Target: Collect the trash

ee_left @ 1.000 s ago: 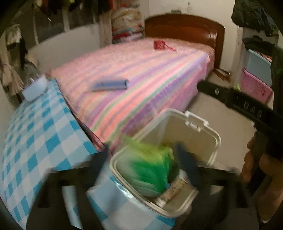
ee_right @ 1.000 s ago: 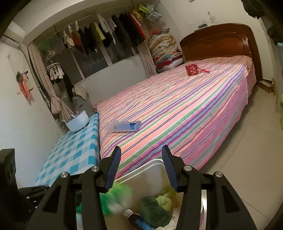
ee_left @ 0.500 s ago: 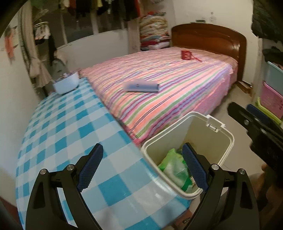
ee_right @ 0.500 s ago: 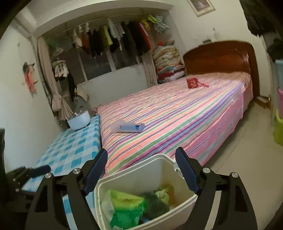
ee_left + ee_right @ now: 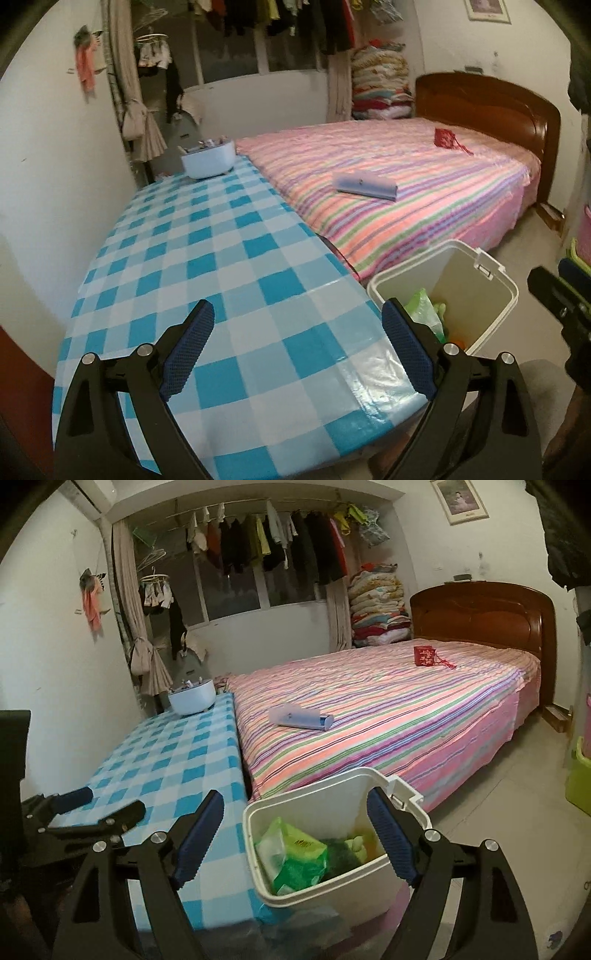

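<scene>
A white trash bin (image 5: 332, 884) stands on the floor between the checked table and the bed. In it lie a green plastic bag (image 5: 299, 853), a dark green lump and other scraps. My right gripper (image 5: 295, 797) hangs above and in front of the bin, open, with nothing between its blue pads. My left gripper (image 5: 297, 310) is over the near end of the table; its jaws are opening and nothing is between them. The bin (image 5: 491, 321) is to its right, with the green bag (image 5: 424, 306) showing inside. The right gripper's tip (image 5: 554, 295) shows at the far right.
The table (image 5: 221, 258) has a blue-and-white checked cloth and a white bowl (image 5: 208, 160) of small items at its far end. A striped bed (image 5: 406, 229) holds a blue-grey case (image 5: 367, 184) and a red pouch (image 5: 445, 138). Coloured crates (image 5: 580, 775) stand on the right.
Both grippers have drawn back and up from the bin. The left one has swung over the table. The right jaws have spread wider. The green bag now lies still in the bin.
</scene>
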The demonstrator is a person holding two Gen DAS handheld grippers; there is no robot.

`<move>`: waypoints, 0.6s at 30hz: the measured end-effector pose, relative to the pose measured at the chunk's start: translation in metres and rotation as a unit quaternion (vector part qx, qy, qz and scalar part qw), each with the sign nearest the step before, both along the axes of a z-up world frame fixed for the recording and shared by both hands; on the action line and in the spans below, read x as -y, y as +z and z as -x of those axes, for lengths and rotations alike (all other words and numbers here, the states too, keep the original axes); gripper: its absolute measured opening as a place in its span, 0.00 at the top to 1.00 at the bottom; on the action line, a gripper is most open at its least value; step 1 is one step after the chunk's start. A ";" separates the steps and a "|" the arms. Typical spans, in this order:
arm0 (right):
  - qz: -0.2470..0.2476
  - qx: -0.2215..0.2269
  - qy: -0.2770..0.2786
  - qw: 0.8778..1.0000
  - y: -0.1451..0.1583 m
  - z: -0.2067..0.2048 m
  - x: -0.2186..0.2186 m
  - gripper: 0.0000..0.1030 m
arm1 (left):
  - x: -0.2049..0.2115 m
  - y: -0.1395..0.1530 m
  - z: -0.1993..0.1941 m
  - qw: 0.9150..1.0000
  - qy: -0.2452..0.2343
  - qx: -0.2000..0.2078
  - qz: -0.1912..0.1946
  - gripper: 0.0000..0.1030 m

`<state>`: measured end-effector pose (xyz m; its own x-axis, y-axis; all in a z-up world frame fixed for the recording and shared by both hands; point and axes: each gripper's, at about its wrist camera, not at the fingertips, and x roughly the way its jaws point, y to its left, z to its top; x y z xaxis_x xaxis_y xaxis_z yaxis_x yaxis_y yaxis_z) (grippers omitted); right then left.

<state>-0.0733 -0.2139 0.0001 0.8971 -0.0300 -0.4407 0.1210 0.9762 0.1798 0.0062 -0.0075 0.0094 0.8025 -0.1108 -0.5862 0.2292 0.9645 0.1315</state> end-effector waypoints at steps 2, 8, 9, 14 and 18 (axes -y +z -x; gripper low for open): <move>0.004 -0.003 0.004 1.000 0.002 0.002 -0.004 0.24 | -0.001 0.006 0.004 1.000 0.007 0.007 0.004 0.10; 0.013 -0.002 0.018 1.000 0.005 0.001 -0.018 0.24 | -0.009 0.005 0.008 1.000 0.014 0.014 0.004 0.09; 0.014 -0.002 0.020 1.000 0.006 0.000 -0.019 0.24 | -0.009 0.003 0.008 1.000 0.015 0.012 0.004 0.09; 0.014 -0.008 0.027 0.999 0.003 -0.004 -0.025 0.24 | -0.015 -0.004 0.004 1.000 0.019 0.008 0.007 0.09; 0.017 -0.012 0.029 0.999 0.000 -0.008 -0.027 0.24 | -0.019 -0.006 -0.001 1.000 0.022 0.003 0.014 0.09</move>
